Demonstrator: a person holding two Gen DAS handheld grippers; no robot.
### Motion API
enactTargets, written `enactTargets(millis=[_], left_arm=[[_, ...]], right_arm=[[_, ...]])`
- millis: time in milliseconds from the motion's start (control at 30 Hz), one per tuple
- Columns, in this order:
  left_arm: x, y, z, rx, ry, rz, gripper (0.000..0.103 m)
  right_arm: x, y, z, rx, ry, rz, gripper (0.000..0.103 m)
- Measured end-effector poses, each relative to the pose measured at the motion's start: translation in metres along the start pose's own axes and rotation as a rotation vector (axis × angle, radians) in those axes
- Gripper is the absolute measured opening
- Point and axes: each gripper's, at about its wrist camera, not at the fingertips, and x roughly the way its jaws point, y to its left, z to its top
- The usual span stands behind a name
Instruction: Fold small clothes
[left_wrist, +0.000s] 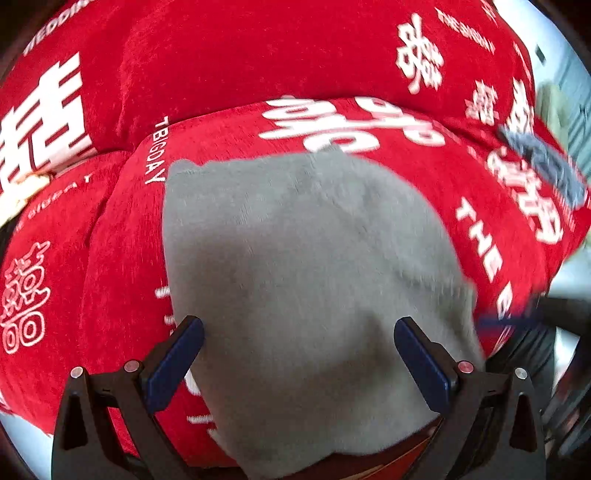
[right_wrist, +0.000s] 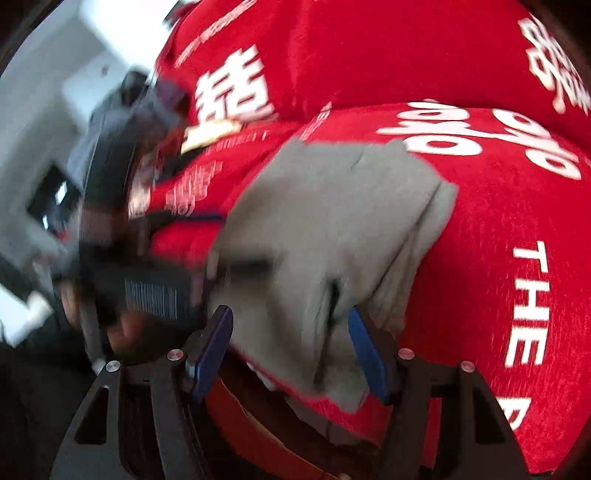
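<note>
A small grey garment (left_wrist: 306, 266) lies folded on a red cushion cover with white lettering (left_wrist: 258, 59). My left gripper (left_wrist: 299, 363) is open, its blue pads spread wide over the garment's near part. In the right wrist view the garment (right_wrist: 332, 225) shows stacked layers along its right edge. My right gripper (right_wrist: 291, 350) is open with its blue pads on either side of the garment's near edge; the cloth sits between them without being pinched. The left gripper's black body (right_wrist: 147, 280) shows blurred at the left of that view.
The red cover (right_wrist: 498, 240) drapes over a cushioned seat and a backrest behind it. A cream object (left_wrist: 22, 192) lies at the far left. Pale floor or wall (right_wrist: 55, 92) shows beyond the seat's left edge.
</note>
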Motion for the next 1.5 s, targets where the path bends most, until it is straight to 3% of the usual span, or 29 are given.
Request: enactTargets(millis=[133,200,267,300,367,600,700,767,800,967,1100,1200,1267,1367,1433,1500], left_arm=[[0.011,-0.009,0.033,-0.031,0.033,-0.099,0.103],[0.024,-0.028,0.047,-0.012,0.074,-0.152,0.103],[0.045,-0.049,0.054,0.009,0.143,-0.180,0.103],[0.055,-0.057,0.055,0.015,0.172,-0.183,0.103],[0.069,-0.073,0.056,0.033,0.179,-0.117,0.103],[0.073,-0.094,0.053,0.121,0.137,-0.032,0.103],[0.052,-0.076,0.049,0.087,0.102,-0.057,0.103],[0.033,-0.058,0.042,0.050,0.062,-0.067,0.103],[0.027,-0.051,0.038,0.037,0.050,-0.064,0.103],[0.013,-0.034,0.016,0.013,0.051,-0.069,0.103],[0.022,-0.055,0.004,0.079,0.070,-0.043,0.103],[0.025,-0.062,0.001,0.092,0.073,-0.024,0.103],[0.026,-0.065,-0.001,0.099,0.073,-0.016,0.103],[0.028,-0.064,-0.001,0.095,0.076,-0.017,0.103],[0.029,-0.062,-0.001,0.089,0.077,-0.021,0.103],[0.030,-0.063,-0.001,0.087,0.076,-0.021,0.103]], right_arm=[[0.023,0.013,-0.012,-0.081,0.045,-0.006,0.069],[0.040,0.015,-0.017,-0.118,0.086,-0.050,0.057],[0.052,0.011,-0.020,-0.120,0.126,-0.076,0.034],[0.053,0.009,-0.022,-0.118,0.130,-0.084,0.030],[0.048,0.007,-0.027,-0.124,0.124,-0.079,0.022],[0.034,-0.010,-0.029,-0.059,0.106,-0.038,0.022],[0.006,-0.022,-0.024,-0.019,0.047,-0.019,0.029],[-0.014,-0.035,-0.020,0.009,-0.012,-0.032,0.065],[-0.023,-0.042,-0.016,0.026,-0.045,-0.049,0.070],[-0.039,-0.087,0.013,0.168,-0.136,-0.062,0.072],[-0.010,-0.107,0.052,0.274,-0.119,-0.064,0.072],[0.021,-0.125,0.075,0.328,-0.093,-0.026,0.063],[0.039,-0.127,0.094,0.329,-0.060,-0.014,0.044],[0.056,-0.122,0.104,0.292,-0.011,-0.058,0.029],[0.048,-0.114,0.106,0.254,-0.045,-0.070,0.020],[0.038,-0.109,0.108,0.232,-0.089,-0.080,0.017]])
